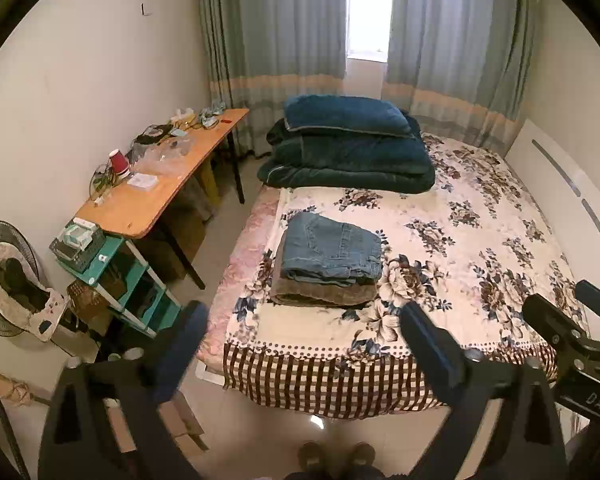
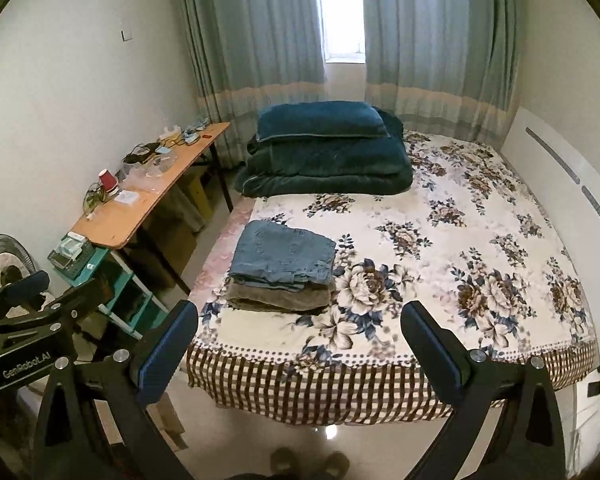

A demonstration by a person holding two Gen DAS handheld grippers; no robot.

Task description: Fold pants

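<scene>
Denim jeans [image 1: 330, 250] lie folded atop brown pants [image 1: 322, 292] at the bed's [image 1: 440, 216] near-left corner, beyond both empty, wide-apart grippers, nearer the left gripper [image 1: 304, 340] than the right gripper [image 2: 300, 340].

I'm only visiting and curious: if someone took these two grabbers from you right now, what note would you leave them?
Left gripper: open, empty, held off the bed's near edge.
Right gripper: open, empty, beside it.
Jeans: folded, lying on folded brown pants, near the left edge of the bed.
Done: both pairs look folded and stacked.
Left: no unfolded pants are in view; perhaps only square up the stack.
</scene>
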